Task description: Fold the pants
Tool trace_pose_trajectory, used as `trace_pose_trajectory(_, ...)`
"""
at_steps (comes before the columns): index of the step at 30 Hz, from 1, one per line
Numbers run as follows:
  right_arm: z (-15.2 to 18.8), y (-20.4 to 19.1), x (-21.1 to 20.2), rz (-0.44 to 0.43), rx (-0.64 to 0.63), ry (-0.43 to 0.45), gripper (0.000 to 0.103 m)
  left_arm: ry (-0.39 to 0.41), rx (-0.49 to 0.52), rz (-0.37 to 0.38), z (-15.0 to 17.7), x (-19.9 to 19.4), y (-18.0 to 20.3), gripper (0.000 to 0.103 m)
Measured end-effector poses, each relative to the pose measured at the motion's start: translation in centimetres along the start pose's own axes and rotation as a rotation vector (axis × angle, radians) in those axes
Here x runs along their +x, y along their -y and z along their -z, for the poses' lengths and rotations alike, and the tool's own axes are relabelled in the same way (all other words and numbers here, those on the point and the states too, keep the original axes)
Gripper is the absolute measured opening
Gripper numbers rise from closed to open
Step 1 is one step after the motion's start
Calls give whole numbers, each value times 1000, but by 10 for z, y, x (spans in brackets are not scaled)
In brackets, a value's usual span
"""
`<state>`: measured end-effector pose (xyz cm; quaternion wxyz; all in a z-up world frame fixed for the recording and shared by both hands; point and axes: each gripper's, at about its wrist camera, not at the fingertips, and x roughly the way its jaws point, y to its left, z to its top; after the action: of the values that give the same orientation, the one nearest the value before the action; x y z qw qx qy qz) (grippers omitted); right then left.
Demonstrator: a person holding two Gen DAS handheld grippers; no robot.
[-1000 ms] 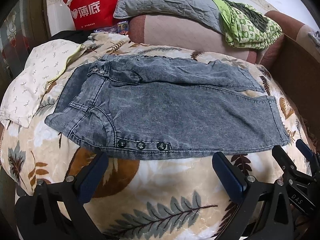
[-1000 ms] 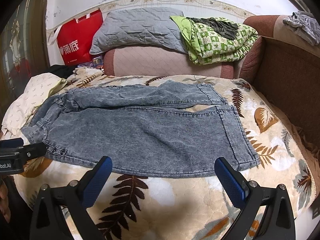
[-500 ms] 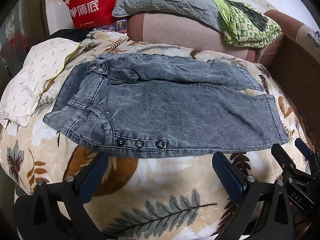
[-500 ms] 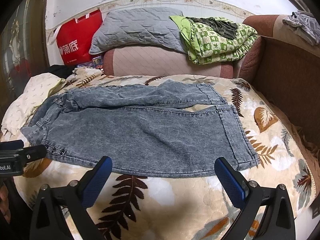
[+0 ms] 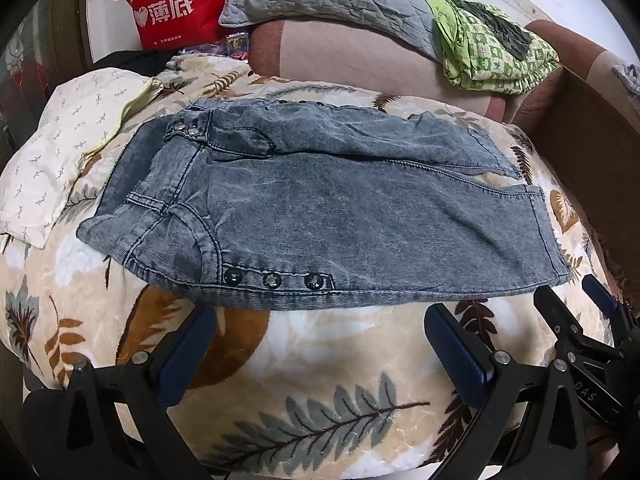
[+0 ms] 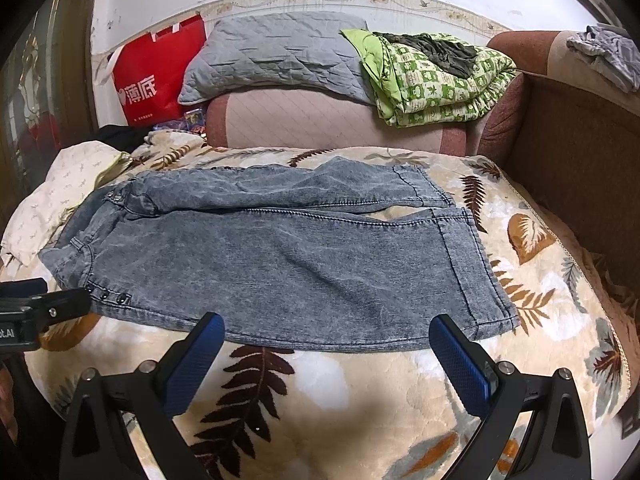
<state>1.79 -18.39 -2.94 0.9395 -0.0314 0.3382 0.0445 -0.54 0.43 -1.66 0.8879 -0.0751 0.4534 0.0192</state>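
Pants flat on the bed, waist left. Left gripper and right gripper both wide open, empty. Denim looks soft, floppy; I'd pinch waistband and hem along the near edge.

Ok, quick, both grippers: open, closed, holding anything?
Left gripper: open, empty, just short of the jeans' near edge.
Right gripper: open, empty, at the jeans' near edge.

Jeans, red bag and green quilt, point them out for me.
jeans (image 6: 280, 264), right wrist view, middle of the near leg
red bag (image 6: 154, 80), right wrist view, printed front
green quilt (image 6: 436, 80), right wrist view, folded top
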Motion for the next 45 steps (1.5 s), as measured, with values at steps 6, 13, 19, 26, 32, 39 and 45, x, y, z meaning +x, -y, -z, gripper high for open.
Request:
trace_pose_trajectory(6,0,-1,0,2,-3,-1,103,-4,-2,4,0,1,-2,103)
trace_pose_trajectory(13,1,-1,2,4,-7,-7,103,-5,6,-9,0,1,-1,103)
trace_pose_trajectory(19,1,0,3,3,-2,-11,103,7,10,-20,0,-1,-1,103)
trace_pose_trajectory(26,2,1,5,5,2,-15,103,16,14,-31,-2,-3,-3,103)
trace_pose_trajectory(32,3,3,6,1,12,-27,103,12,-1,-44,-1,-2,-9,103)
trace_pose_trajectory(39,1,28,16,-97,153,-106,103,8,-78,-5,-7,1,-42,103)
trace_pose_trajectory(45,15,129,30,-264,612,-219,103,-36,-431,110,-10,24,-133,103)
